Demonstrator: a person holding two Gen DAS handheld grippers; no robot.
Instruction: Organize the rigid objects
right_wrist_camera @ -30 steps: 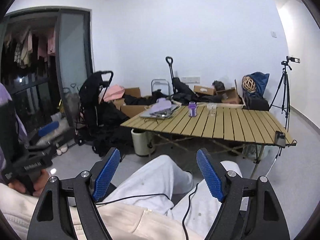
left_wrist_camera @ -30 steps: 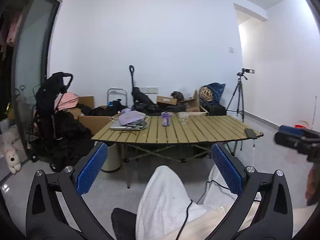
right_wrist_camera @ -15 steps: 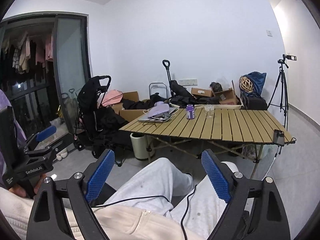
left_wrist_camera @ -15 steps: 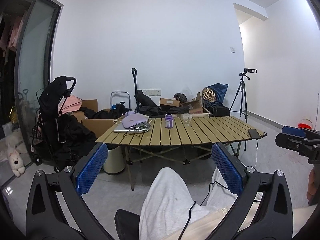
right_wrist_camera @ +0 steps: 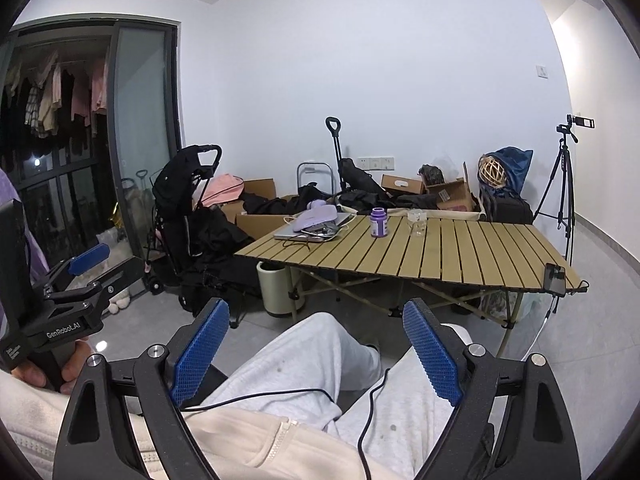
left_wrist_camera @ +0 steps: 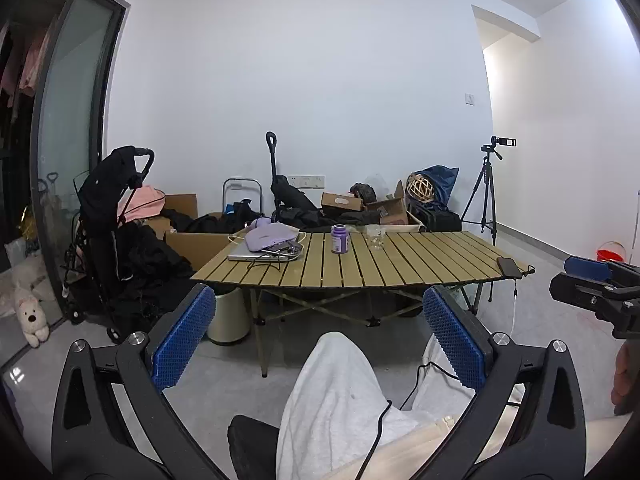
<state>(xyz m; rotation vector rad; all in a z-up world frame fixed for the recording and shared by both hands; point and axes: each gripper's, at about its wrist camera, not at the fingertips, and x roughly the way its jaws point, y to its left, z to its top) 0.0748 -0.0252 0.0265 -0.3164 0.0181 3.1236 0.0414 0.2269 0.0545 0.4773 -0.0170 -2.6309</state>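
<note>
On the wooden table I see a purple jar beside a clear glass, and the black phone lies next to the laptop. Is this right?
Not quite. The purple jar does stand beside the clear glass, but the black phone lies alone at the table's near right corner, far from the laptop. The left wrist view shows this.

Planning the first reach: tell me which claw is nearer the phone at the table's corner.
Right, likely. The right claw faces the phone ahead to its right; the left claw sits farther left. Both open, well short.

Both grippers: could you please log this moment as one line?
left gripper open | right gripper open | both empty | purple jar untouched on table
</note>
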